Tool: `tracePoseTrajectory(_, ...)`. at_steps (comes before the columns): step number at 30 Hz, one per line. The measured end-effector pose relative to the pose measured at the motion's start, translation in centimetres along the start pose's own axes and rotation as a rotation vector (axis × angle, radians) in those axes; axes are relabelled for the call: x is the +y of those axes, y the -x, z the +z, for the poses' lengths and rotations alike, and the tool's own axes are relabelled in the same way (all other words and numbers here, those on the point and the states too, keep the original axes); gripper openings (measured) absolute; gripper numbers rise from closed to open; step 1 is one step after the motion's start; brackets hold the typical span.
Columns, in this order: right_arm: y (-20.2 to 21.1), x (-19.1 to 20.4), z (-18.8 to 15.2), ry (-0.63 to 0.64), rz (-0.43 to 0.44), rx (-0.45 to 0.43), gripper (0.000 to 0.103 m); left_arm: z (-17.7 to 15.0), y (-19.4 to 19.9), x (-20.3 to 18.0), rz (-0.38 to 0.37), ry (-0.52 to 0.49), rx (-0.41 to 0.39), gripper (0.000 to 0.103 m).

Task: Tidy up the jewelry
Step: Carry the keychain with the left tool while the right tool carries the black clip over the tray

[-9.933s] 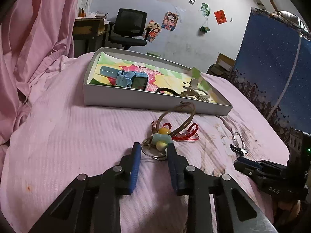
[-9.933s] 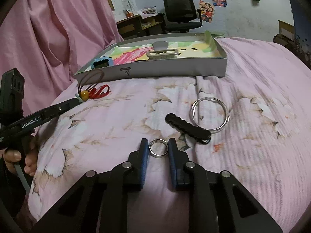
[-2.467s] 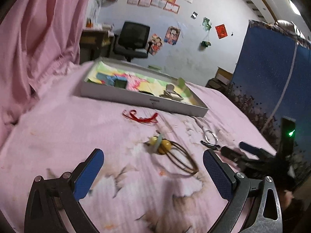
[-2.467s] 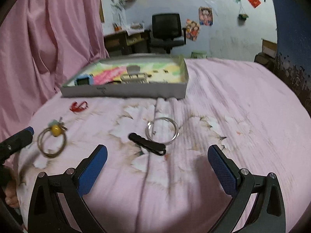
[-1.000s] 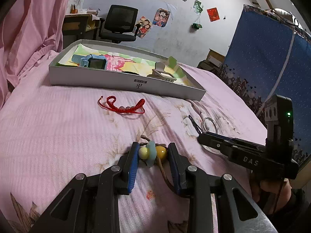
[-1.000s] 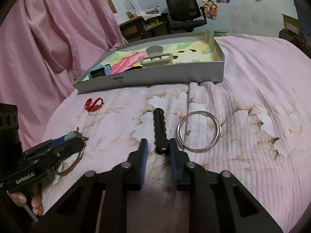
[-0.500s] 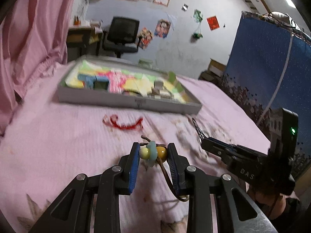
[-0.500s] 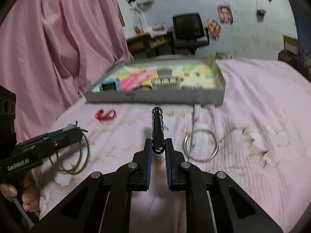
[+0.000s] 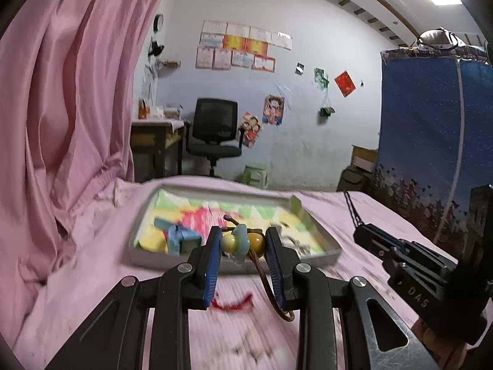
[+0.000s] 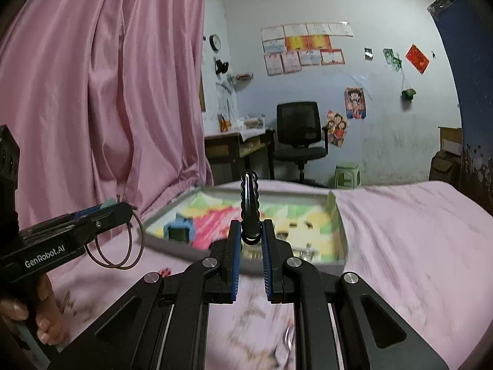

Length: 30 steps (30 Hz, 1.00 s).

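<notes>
Bed [image 9: 77, 277] covered in a pink sheet; it carries a shallow grey tray [image 9: 234, 263] with a colourful lining. Inside the tray, left part, lies a blue watch [image 10: 178, 231]. Left hand-held gripper [image 9: 243, 246] is raised above the bed in front of the tray, pads closed on the beads of a brown cord bracelet [image 9: 243, 243]; its loops hang below. Right hand-held gripper [image 10: 250, 240] is likewise raised before the tray, clamping a black hair clip [image 10: 249, 206] that stands upright. A red string bracelet [image 9: 234, 302] lies on the sheet, near the tray.
</notes>
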State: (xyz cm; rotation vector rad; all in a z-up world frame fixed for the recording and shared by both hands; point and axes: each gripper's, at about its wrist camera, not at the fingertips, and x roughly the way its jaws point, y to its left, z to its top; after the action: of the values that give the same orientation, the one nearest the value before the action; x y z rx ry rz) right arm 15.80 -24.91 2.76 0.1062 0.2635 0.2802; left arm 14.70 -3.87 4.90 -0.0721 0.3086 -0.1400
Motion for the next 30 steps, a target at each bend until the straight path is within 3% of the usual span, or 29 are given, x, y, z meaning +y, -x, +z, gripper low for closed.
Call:
tracePoseTrajectory(9,-4.3,-3.1,2.4,-0.019,-0.050,-0.037,0.012,1.7,-6.0,0.0,0.045,-0.033,-0.023,0.027)
tracePoseTrajectory(15,-7.5,-4.7,2.6,-0.039,-0.077,-0.006,0.012,2.1,-10.4,-0.6,0.053,-0.025,0.024,0.027)
tracePoseTrajectory(26,-13.0,-6.6,-0.6,-0.098,-0.062,0.281,0.012,0.8,-18.1,-0.9,0.044,-0.026,0.343,0.027)
tracePoseTrajectory(30,-14.0,-6.7,-1.8,-0.105,-0.065,0.343,0.012,0.1,-19.3,-0.8,0.054,-0.029,0.416,0.027)
